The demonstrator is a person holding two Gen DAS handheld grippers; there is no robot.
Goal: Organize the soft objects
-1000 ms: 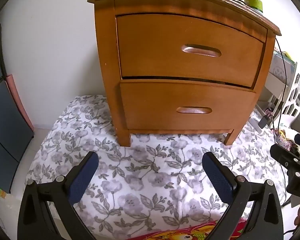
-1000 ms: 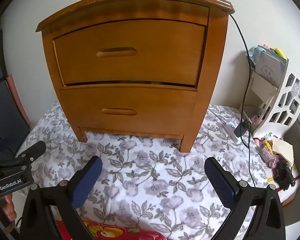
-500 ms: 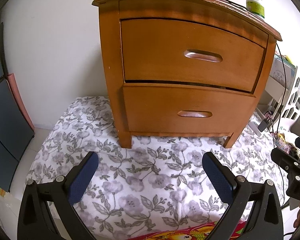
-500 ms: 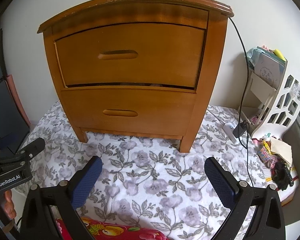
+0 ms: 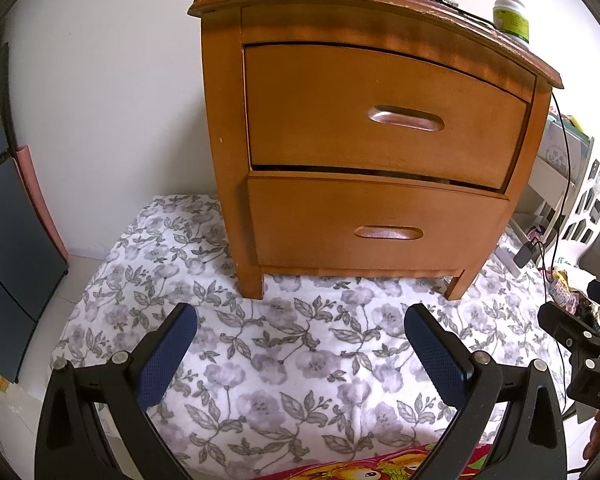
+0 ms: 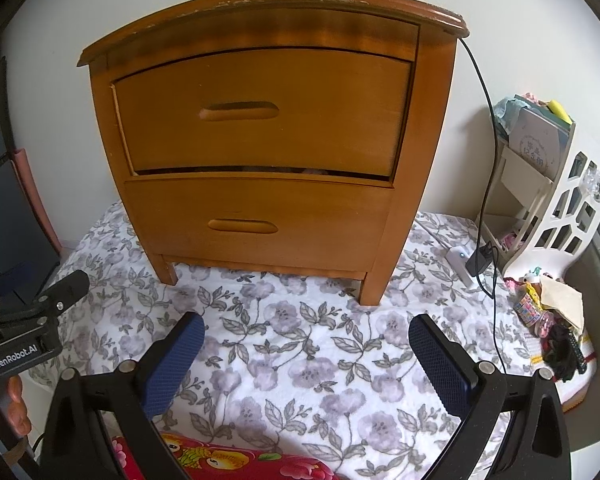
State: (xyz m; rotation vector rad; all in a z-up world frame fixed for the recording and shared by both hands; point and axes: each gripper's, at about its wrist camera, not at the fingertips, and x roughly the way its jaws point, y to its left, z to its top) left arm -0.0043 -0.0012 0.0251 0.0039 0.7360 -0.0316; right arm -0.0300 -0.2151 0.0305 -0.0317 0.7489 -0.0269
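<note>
Left wrist view: left hand-held gripper [image 5: 300, 330] spread wide, empty, over floral blanket [image 5: 284, 352]. Red printed soft item [image 6: 236, 460] at btm edge, long axis left-right. Right hand-held gripper [image 6: 306, 330] spread wide, empty, facing nightstand [image 6: 268, 144].

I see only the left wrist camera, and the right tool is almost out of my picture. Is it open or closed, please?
Observer: The right tool is open. Nothing sits between its blue pads, and it is above the white cloth with grey flowers.
Operator: Thank you. Is there some writing on my left tool?
Observer: Yes. In the right wrist view the black body of the left tool carries the white lettering GenRobot.AI.
Operator: What is behind the right tool, near the white cut-out rack?
Observer: A cream folded sheet lies on a pile of small colourful items, beside the white cut-out rack.
</note>
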